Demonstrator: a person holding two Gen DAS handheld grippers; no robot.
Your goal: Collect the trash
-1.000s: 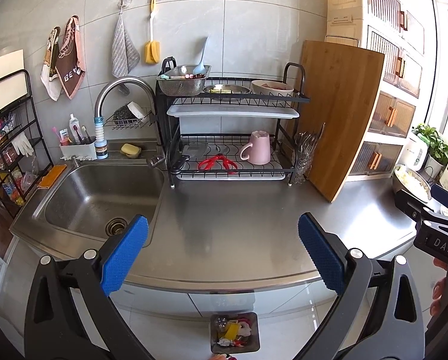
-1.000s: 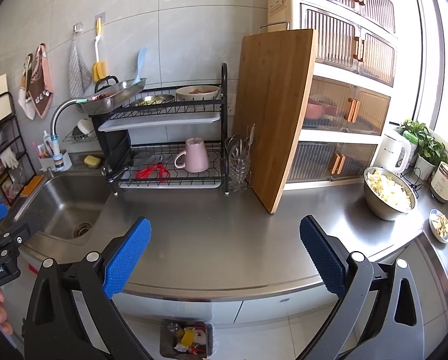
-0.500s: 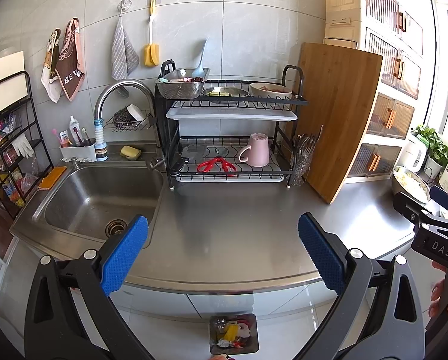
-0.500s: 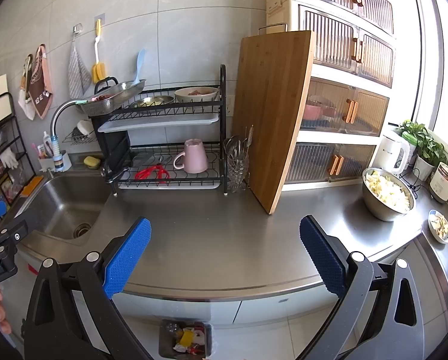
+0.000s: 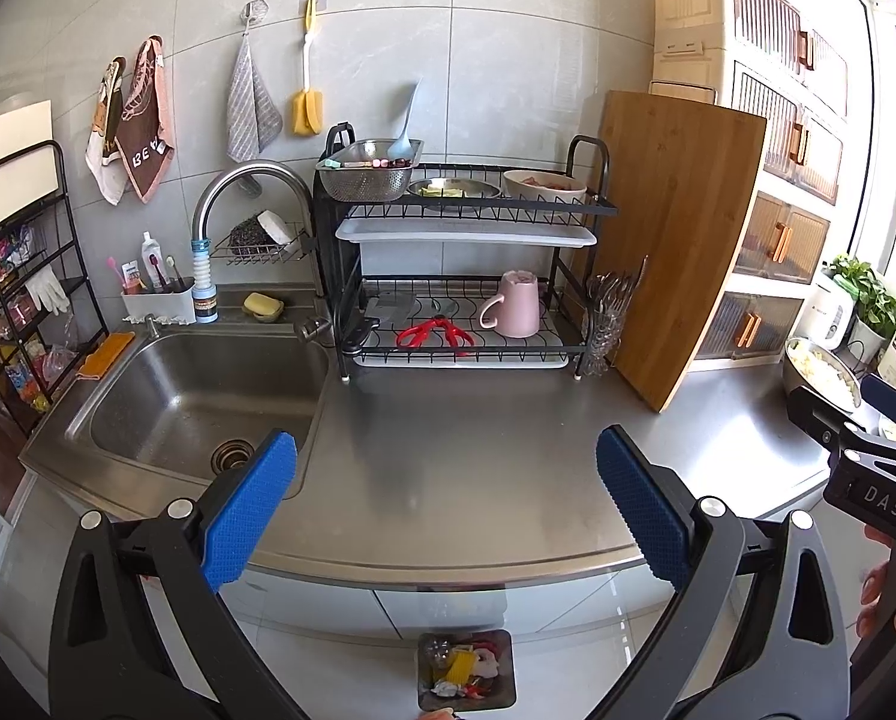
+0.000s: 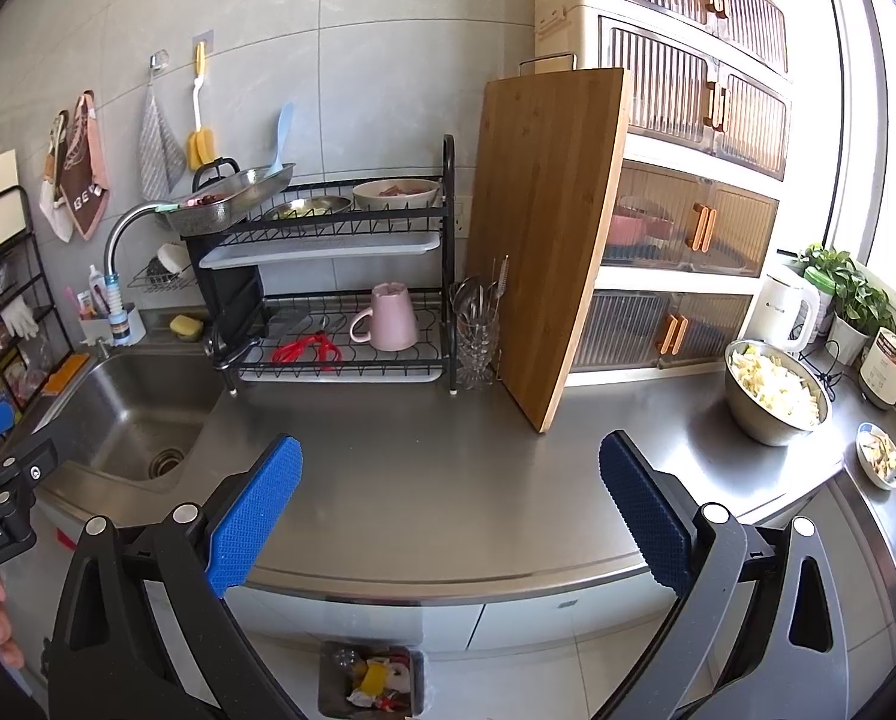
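Home kitchen. Steel sink [image 5: 190,396] with tap [image 5: 244,180], two-tier dish rack [image 5: 466,276] holding a pink mug [image 5: 517,306], bamboo cutting board [image 6: 553,240], kettle [image 6: 787,309], steel surface [image 6: 448,468].

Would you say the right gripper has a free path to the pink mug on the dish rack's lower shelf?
Probably yes: the right gripper is open, the steel counter ahead is bare, and the upside-down pink mug sits at the black dish rack's open front.

Grey tile wall [image 5: 508,60], sunlit window [image 6: 892,120] right.
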